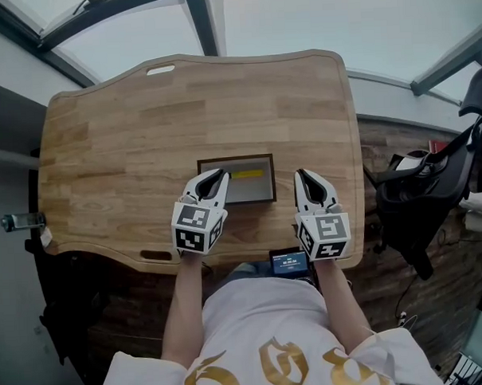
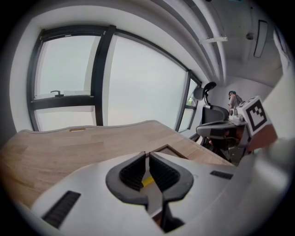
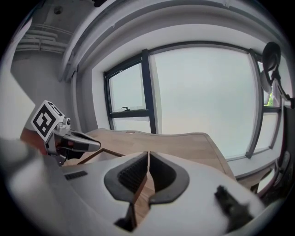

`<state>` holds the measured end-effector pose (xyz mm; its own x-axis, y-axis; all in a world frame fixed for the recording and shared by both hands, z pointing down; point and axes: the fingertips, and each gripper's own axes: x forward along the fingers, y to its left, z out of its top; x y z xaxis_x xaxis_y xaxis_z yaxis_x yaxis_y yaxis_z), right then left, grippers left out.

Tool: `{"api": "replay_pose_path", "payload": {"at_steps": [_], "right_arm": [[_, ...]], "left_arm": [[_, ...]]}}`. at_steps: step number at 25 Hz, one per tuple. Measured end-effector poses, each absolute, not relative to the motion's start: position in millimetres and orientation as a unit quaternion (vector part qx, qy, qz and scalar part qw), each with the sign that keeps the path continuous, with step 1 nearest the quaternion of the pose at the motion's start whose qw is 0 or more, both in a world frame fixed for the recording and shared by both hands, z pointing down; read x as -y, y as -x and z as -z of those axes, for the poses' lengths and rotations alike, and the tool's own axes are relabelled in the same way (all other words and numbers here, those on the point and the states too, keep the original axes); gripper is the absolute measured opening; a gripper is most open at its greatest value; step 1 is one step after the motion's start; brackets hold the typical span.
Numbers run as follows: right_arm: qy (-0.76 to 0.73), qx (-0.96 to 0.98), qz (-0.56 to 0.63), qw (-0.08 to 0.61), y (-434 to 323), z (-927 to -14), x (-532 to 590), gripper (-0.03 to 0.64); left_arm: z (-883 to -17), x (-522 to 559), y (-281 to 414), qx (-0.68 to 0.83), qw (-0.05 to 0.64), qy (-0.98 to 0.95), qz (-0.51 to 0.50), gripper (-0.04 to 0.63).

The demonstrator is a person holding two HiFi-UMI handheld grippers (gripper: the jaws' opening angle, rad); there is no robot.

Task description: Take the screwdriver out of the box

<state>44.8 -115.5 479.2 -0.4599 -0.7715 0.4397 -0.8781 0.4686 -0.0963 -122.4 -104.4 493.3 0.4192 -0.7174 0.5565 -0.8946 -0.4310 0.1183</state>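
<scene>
1. Box first: it is shallow, dark-rimmed and grey inside, and it lies open on the wooden desk, close to the desk edge nearest me.
2. The screwdriver lies inside the box along its far wall, and its yellow handle stands out against the grey floor.
3. My left gripper is over the box's left side, with its tip reaching in above the rim toward the screwdriver's left end. From these views I cannot tell whether it touches the box.
4. The left jaws are pressed together with nothing between the pads. In the left gripper view a sliver of the yellow handle shows through the gap under the closed tips, beyond them rather than in them.
5. My right gripper sits just to the right of the box, outside its rim, over bare wood.
6. The right jaws are also closed on nothing, and only desk grain shows past them.
7. A small dark device with a lit screen sits on the near side of the box, at the desk edge.
8. A black chair stands well to the right of the box, off the desk.
</scene>
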Motion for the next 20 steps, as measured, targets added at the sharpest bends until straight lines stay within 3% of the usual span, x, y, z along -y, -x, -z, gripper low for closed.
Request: {"api": "replay_pose_path", "payload": {"at_steps": [12,20], "right_arm": [[-0.489,0.834,-0.181,0.181,-48.7,-498.8,128.0,0.034],[-0.496,0.826,-0.193,0.185,-57.1,-510.0,137.5,0.034]], "left_arm": [[-529.0,108.8,103.4,0.423,0.232,-0.825,-0.294,0.021],[-549.8,112.6,92.9,0.364,0.206,-0.822,-0.387,0.023]]}}
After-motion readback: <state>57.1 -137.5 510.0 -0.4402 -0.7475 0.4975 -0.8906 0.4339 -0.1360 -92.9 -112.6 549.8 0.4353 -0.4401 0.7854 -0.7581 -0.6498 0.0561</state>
